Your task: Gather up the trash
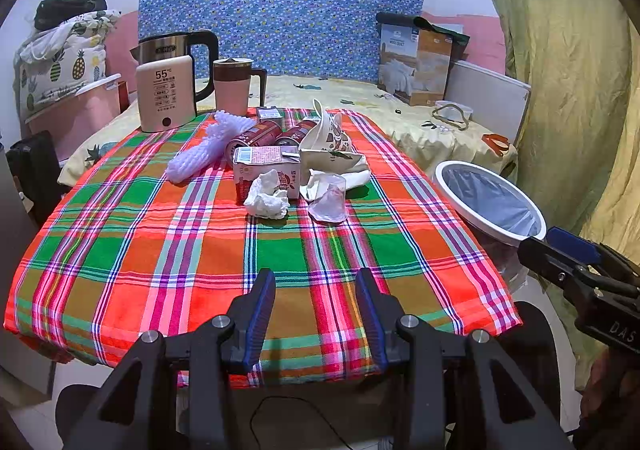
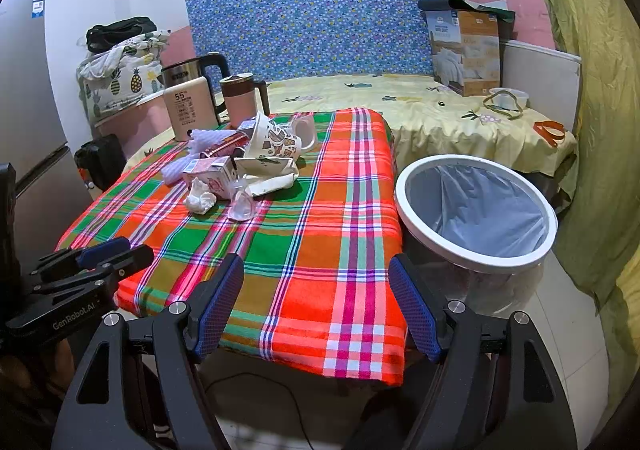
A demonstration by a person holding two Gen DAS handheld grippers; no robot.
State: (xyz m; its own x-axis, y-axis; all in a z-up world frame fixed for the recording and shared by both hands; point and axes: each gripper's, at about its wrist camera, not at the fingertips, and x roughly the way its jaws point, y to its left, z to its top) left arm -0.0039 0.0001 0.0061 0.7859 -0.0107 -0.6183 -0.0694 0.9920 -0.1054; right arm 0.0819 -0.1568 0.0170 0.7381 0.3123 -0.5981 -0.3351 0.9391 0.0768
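from where i sit i count the trash in one heap at the middle of the plaid tablecloth: one crumpled white tissue at the front, one clear crushed plastic cup just beside it on the right, one pink drink carton touching the tissue from behind, two dark red cans lying on their sides behind the carton, one white foam fruit net stretched along the heap's left side, and one patterned paper cup tipped over above a flattened white wrapper. a second, smaller carton sits behind the cans, though i cannot make out much of it.

one white-rimmed bin with a grey liner stands on the floor just beside the table's right edge, nothing visible inside it. at the far left of the cloth i see one steel kettle, one cream-coloured water heater in front of it and one pink mug with a dark handle.

my left gripper hovers over the near edge of the cloth, tilted down toward the heap, its two blue-padded fingers spread apart with nothing between them. my right gripper hangs at the near right corner of the table, angled down likewise, jaws spread wider and likewise bare, the bin just off its right finger. both are well apart from the trash.
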